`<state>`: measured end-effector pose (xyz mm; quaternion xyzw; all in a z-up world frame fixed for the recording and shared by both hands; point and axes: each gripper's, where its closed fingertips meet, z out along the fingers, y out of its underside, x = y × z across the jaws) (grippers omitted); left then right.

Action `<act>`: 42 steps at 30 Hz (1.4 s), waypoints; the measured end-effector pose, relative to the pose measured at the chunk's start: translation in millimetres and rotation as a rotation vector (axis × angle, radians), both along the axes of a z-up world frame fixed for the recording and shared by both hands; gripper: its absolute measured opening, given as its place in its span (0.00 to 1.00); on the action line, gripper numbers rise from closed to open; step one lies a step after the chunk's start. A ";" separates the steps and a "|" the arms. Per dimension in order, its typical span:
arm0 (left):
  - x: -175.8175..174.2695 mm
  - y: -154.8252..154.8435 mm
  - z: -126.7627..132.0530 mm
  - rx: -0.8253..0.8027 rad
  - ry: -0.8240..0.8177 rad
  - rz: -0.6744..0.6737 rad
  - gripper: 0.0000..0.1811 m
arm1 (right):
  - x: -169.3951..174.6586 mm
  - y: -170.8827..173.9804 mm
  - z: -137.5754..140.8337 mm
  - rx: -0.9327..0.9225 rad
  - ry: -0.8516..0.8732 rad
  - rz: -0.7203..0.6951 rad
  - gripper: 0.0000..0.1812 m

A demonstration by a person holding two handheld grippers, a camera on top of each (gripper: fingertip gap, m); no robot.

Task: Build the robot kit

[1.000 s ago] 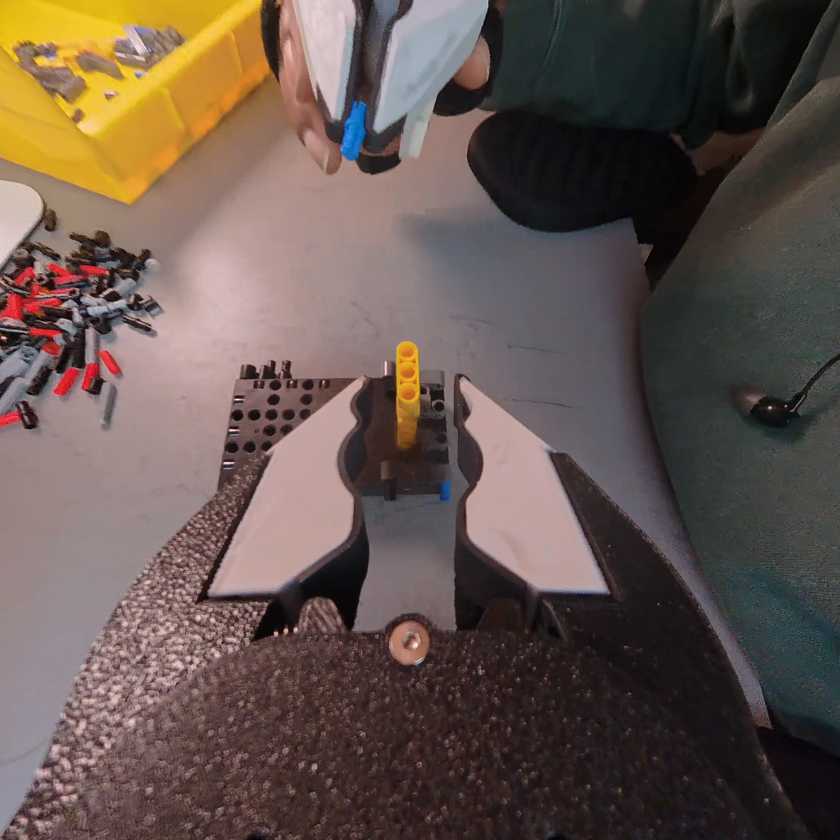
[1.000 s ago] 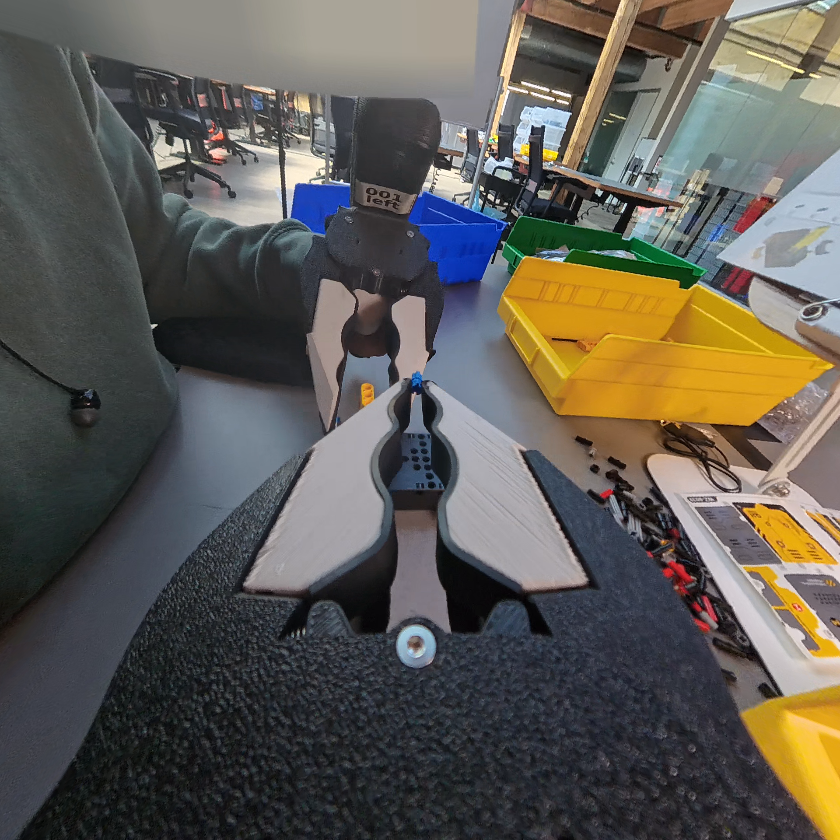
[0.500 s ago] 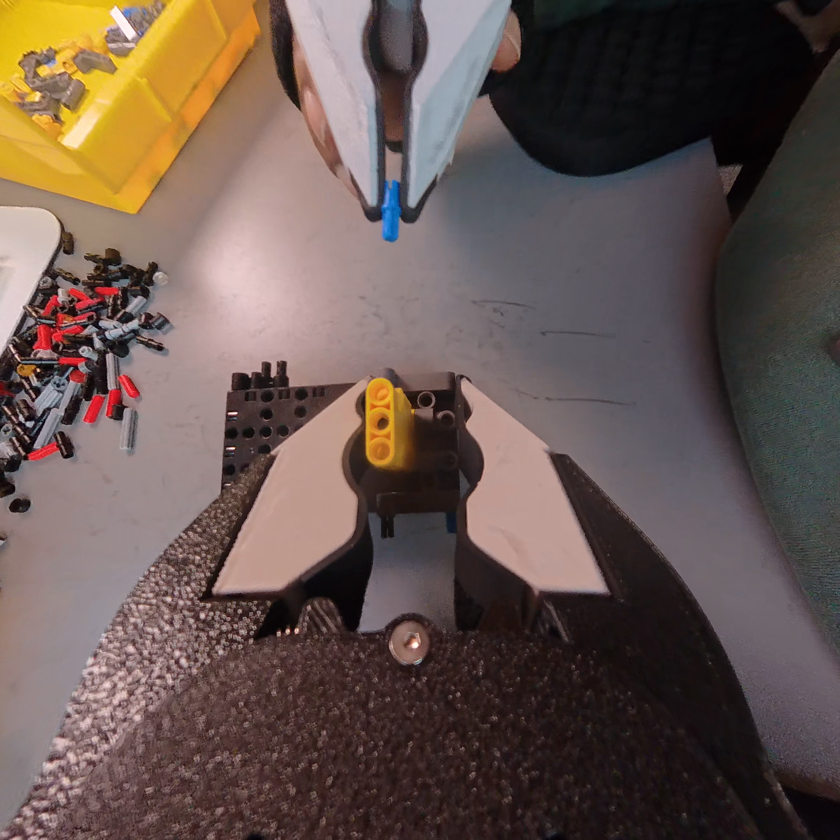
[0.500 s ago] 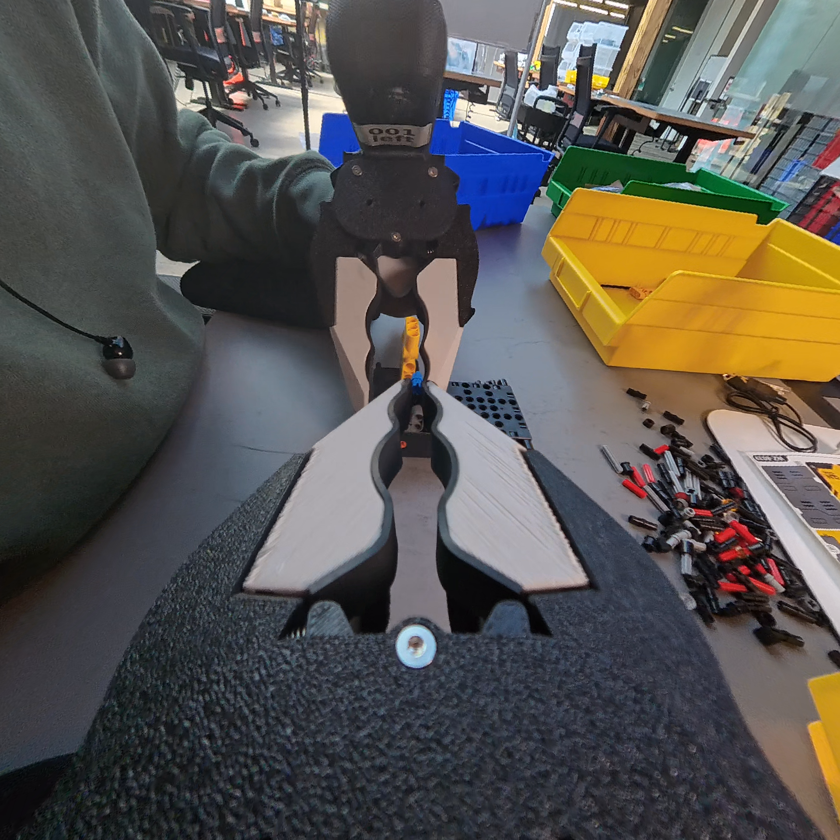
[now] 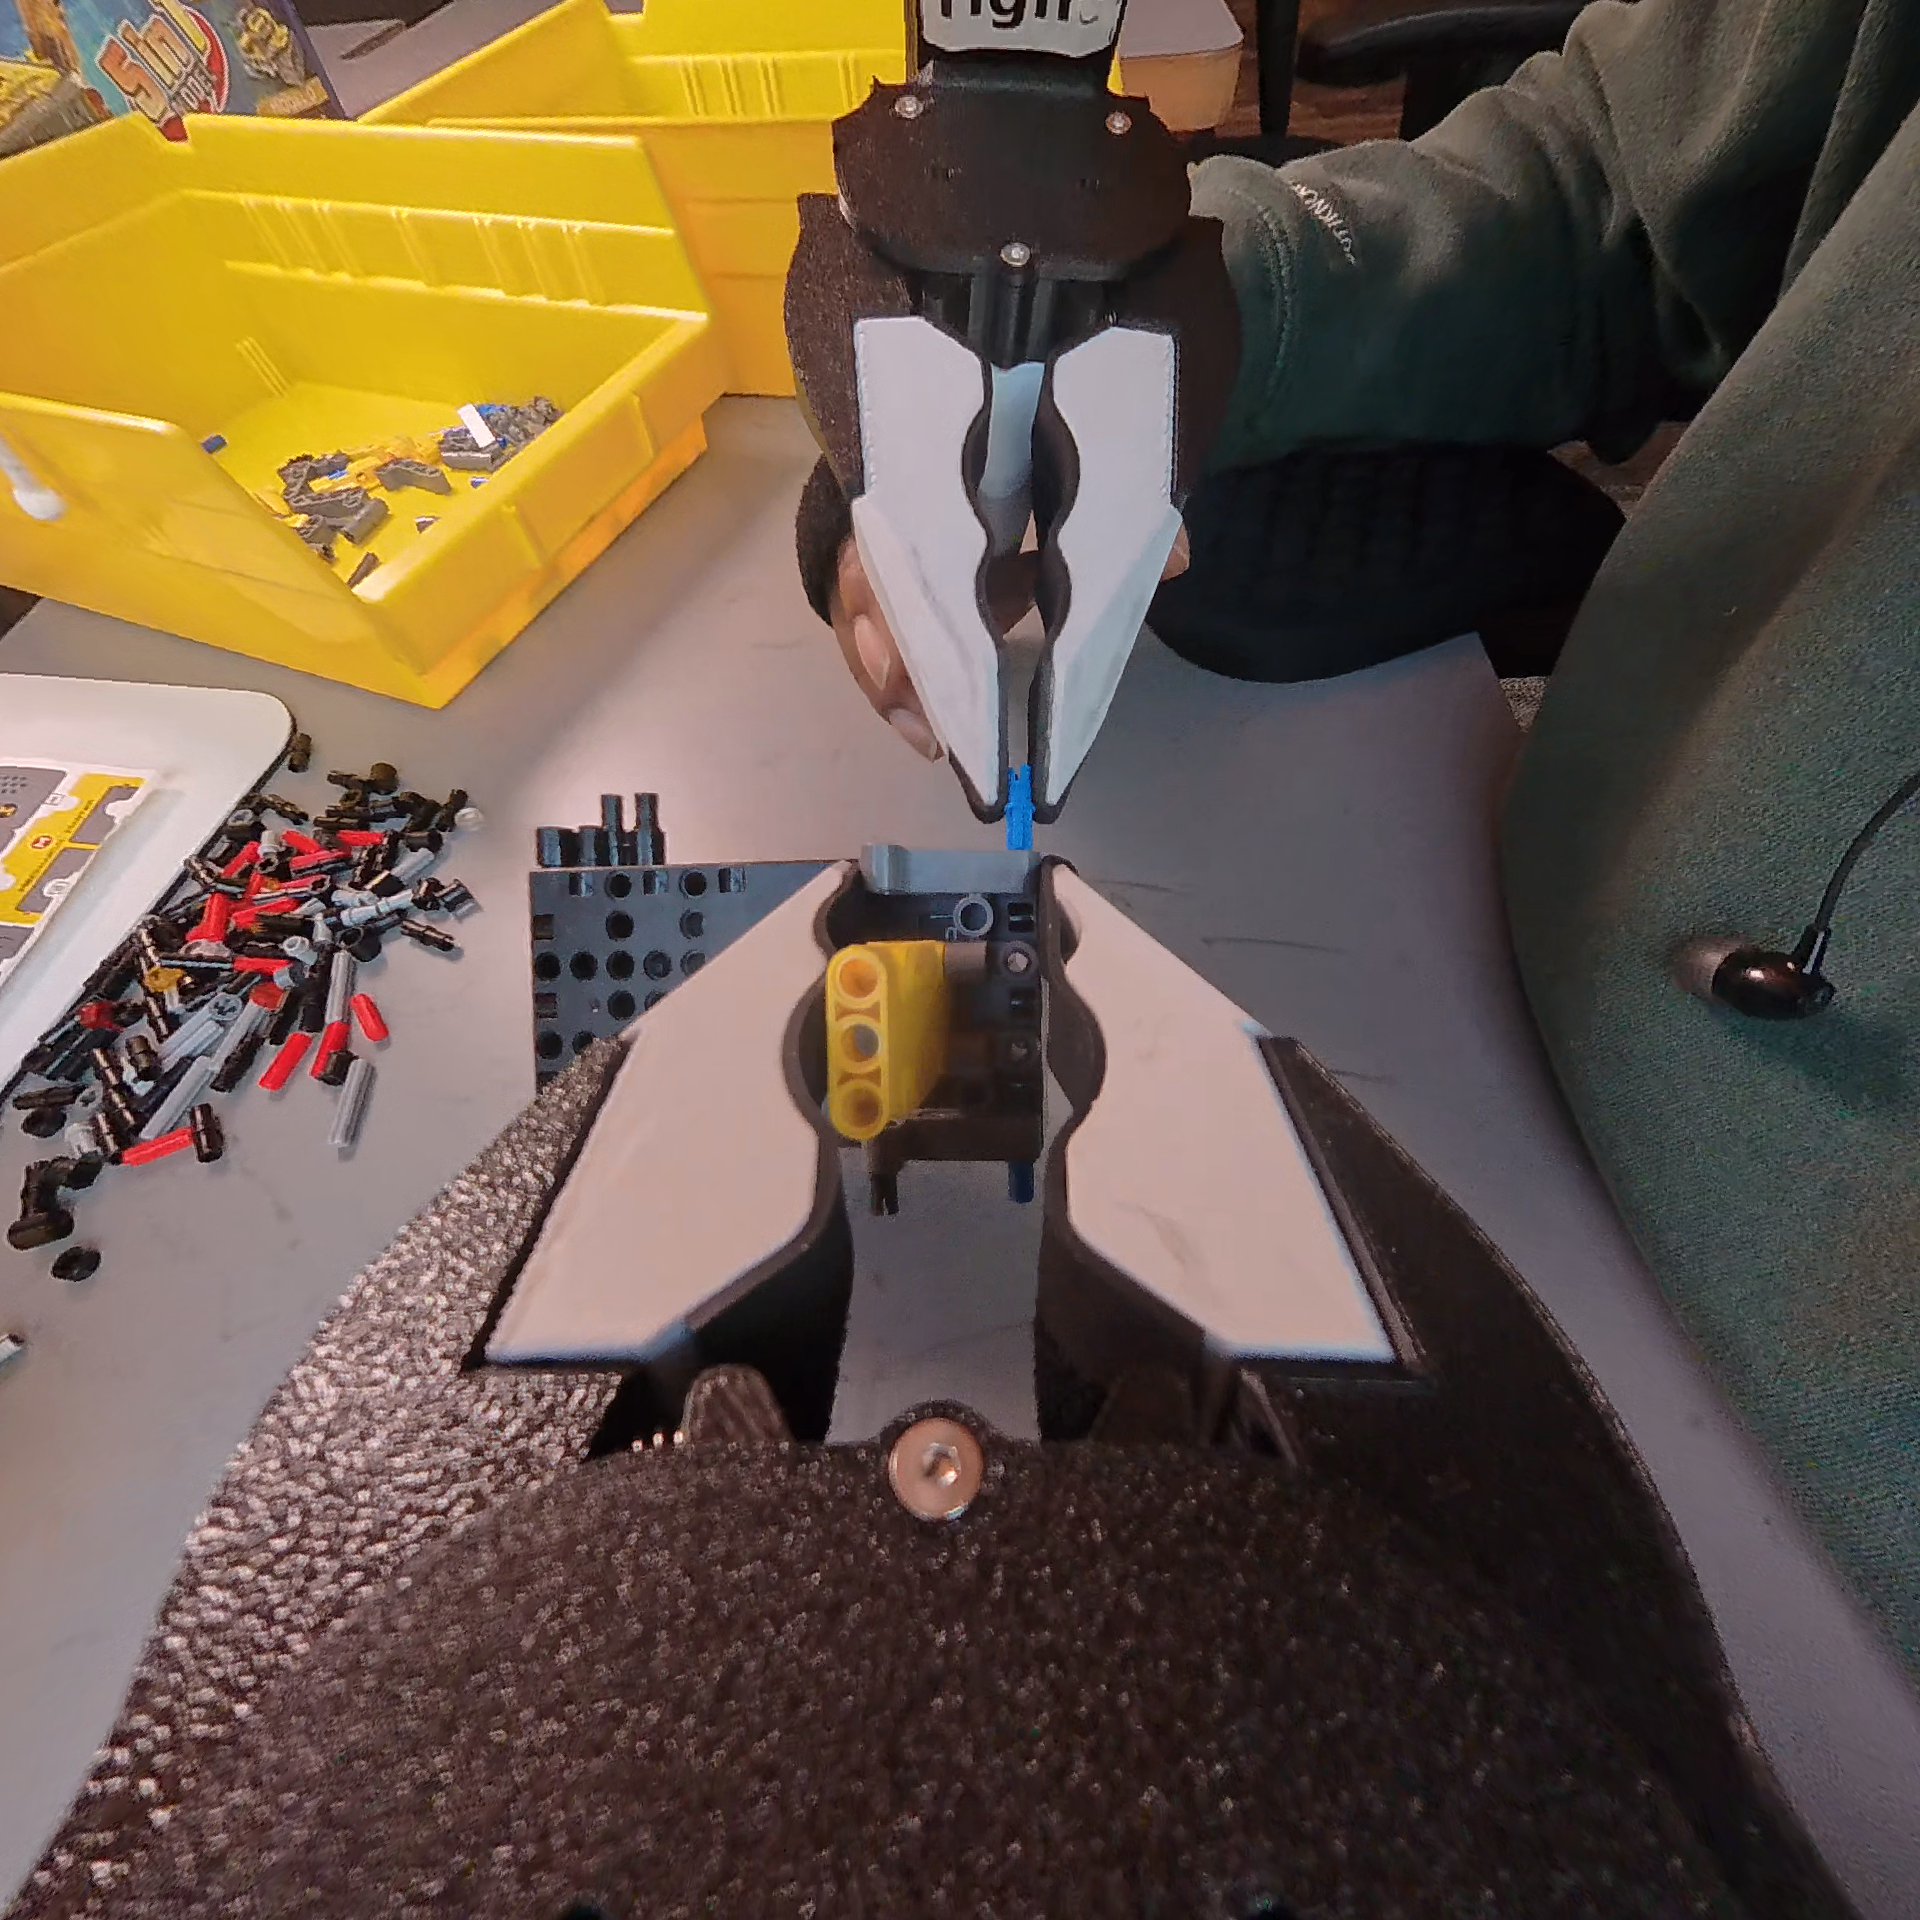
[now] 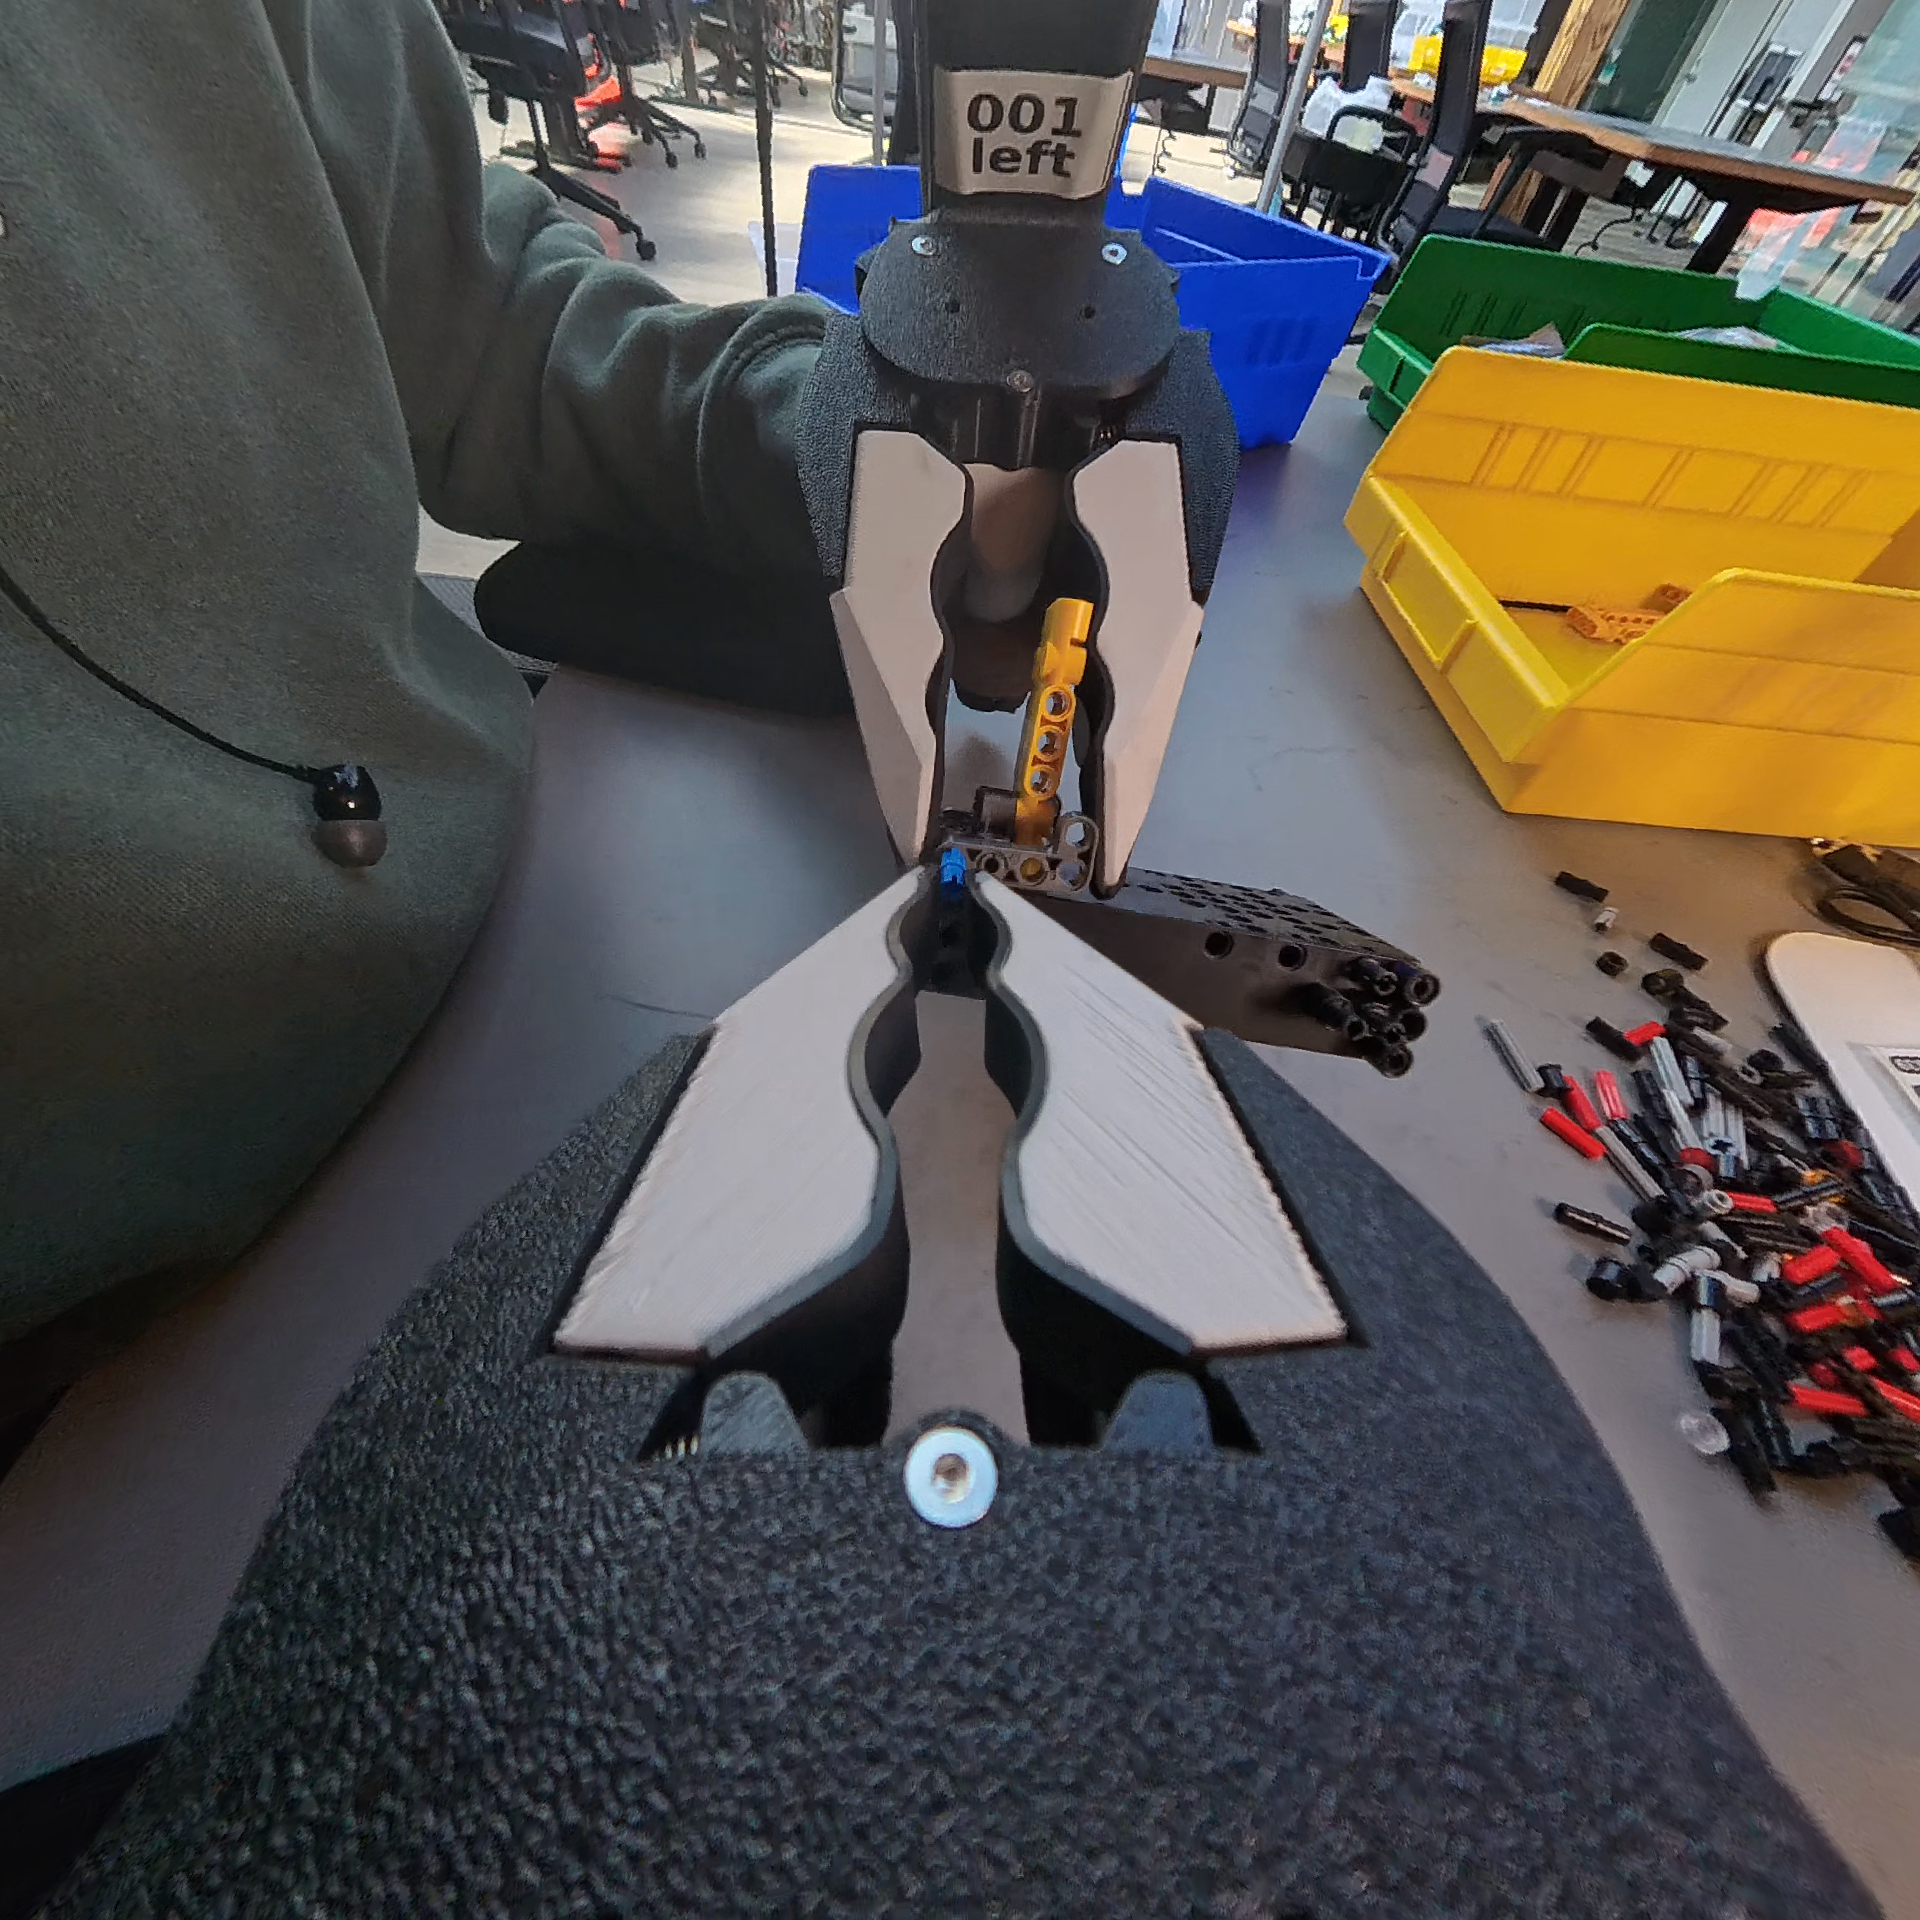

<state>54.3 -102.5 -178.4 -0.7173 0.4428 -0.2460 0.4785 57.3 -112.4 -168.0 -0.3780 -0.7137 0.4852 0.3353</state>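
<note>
My left gripper [image 5: 943, 883] is shut on a small black brick assembly [image 5: 987, 1039] with a yellow holed beam [image 5: 868, 1039] standing on it; a grey piece [image 5: 935, 868] caps its far end. The assembly joins a black perforated block [image 5: 623, 966] on the table. My right gripper [image 5: 1013, 805] points down from above, shut on a short blue pin [image 5: 1018, 810] whose tip meets the assembly's far right corner. In the right wrist view the right gripper [image 6: 948, 883] holds the blue pin [image 6: 950, 868] against the assembly's frame [image 6: 1039, 857], between the left gripper's fingers [image 6: 894, 665], with the yellow beam [image 6: 1049, 717] behind.
A pile of red, black and grey pins [image 5: 239, 966] lies to the left by a white board with a printed sheet [image 5: 104, 748]. Yellow bins [image 5: 312, 416] stand behind; blue [image 6: 1247, 291] and green [image 6: 1610, 301] bins farther off. A person's green sleeve and earbud [image 5: 1756, 982] are on the right.
My right gripper has come down with the blue pin until it meets the assembly's far corner. My left gripper keeps hold of the assembly, and the yellow beam now leans towards the left camera.
</note>
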 end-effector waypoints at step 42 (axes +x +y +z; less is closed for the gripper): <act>-4.4 7.1 -25.5 -0.090 0.073 0.057 0.17 | -9.3 3.8 -30.9 0.169 -0.086 -0.042 0.02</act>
